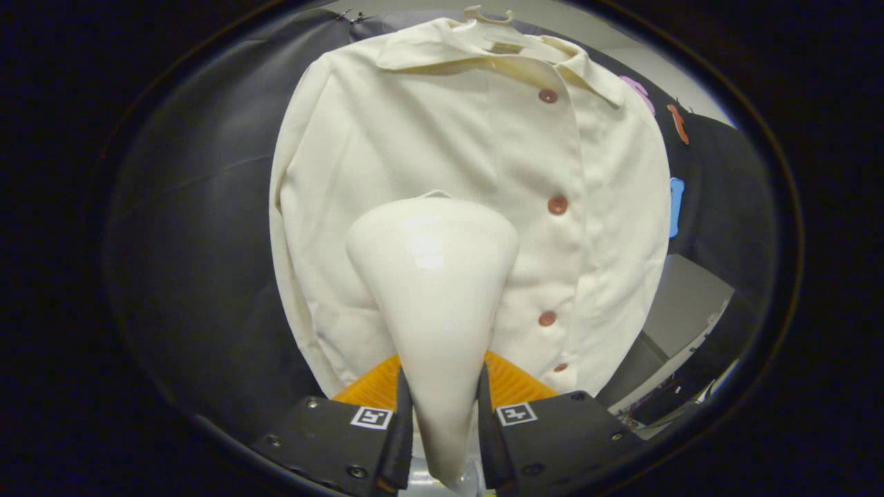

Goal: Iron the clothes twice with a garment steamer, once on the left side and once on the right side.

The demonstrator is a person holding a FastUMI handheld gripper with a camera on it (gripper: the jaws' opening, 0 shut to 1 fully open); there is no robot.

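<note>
A cream buttoned shirt (442,138) hangs on a pale hanger (487,14) against the dark booth wall, its front facing me. My gripper (442,414) is shut on the white garment steamer (432,276), both fingers pressing its narrow handle. The steamer's wide head points forward and sits against the shirt's left half, just left of the button row (556,204), around mid-height. The shirt's lower middle is hidden behind the steamer head.
The dark cloth wall (193,228) surrounds the shirt on both sides. A grey box-like surface (680,304) and some cables stand low to the right of the shirt. An orange ribbed part (511,383) lies just behind my fingers.
</note>
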